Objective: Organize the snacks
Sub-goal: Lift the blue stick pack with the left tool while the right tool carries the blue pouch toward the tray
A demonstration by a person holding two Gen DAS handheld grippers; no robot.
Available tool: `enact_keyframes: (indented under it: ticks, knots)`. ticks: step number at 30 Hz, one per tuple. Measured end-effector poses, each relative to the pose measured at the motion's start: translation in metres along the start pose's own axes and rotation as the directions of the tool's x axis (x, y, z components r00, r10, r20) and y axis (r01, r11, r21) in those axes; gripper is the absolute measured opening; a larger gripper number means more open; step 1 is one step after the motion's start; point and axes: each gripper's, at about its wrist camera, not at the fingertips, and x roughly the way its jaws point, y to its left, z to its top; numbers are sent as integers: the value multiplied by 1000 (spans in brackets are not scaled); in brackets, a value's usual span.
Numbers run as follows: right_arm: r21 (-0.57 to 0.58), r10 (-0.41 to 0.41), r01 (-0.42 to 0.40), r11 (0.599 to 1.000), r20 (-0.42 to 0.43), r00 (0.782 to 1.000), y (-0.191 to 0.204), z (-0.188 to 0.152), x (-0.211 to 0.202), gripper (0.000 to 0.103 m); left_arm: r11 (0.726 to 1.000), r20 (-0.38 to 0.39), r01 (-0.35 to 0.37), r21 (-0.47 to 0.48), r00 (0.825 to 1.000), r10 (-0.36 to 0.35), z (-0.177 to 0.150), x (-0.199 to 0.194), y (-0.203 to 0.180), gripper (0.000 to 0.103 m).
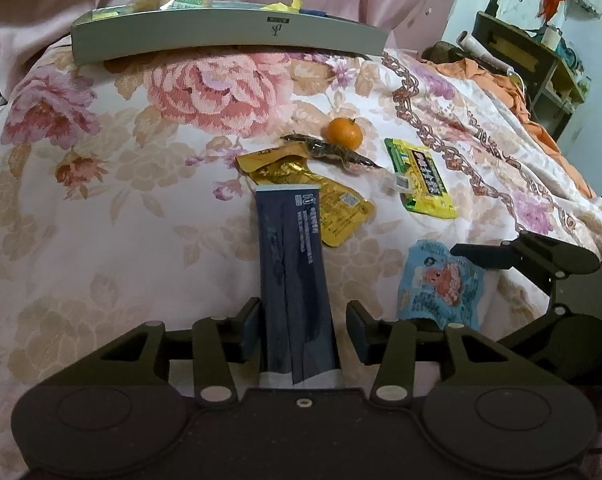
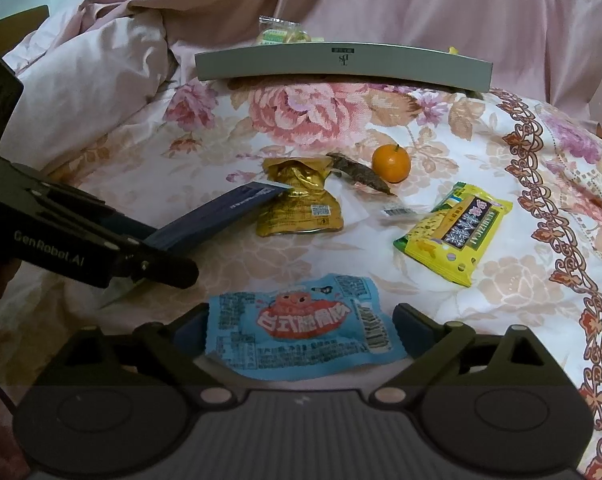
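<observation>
Nearest you, the right gripper stands apart astride the light, crinkly blue snack packet, so pinch its flat middle; the left gripper loosely flanks the dark sachet.

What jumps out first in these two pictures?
A bright orange fruit sits mid-bed on the floral bedspread, ringed by snack packets. The left gripper straddles a long navy packet; the right gripper frames a blue one. A grey tray waits behind.
</observation>
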Motion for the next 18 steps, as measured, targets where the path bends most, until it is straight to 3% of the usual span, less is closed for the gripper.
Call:
enact_keyframes:
  ticks: [5, 7, 18]
  knots:
    - [0, -19, 19, 1000, 11, 1000, 3, -2, 0, 97, 1000, 4, -9, 12, 1000, 9, 0, 1, -2, 45]
    - [0, -22, 22, 1000, 22, 1000, 5, -3, -1, 96, 999, 5, -24, 25, 1000, 23, 0, 1, -3, 39]
    - [-6, -29, 29, 1000, 39, 999, 8, -5, -3, 91, 1000, 18, -23, -10, 1000, 23, 0, -2, -3, 34]
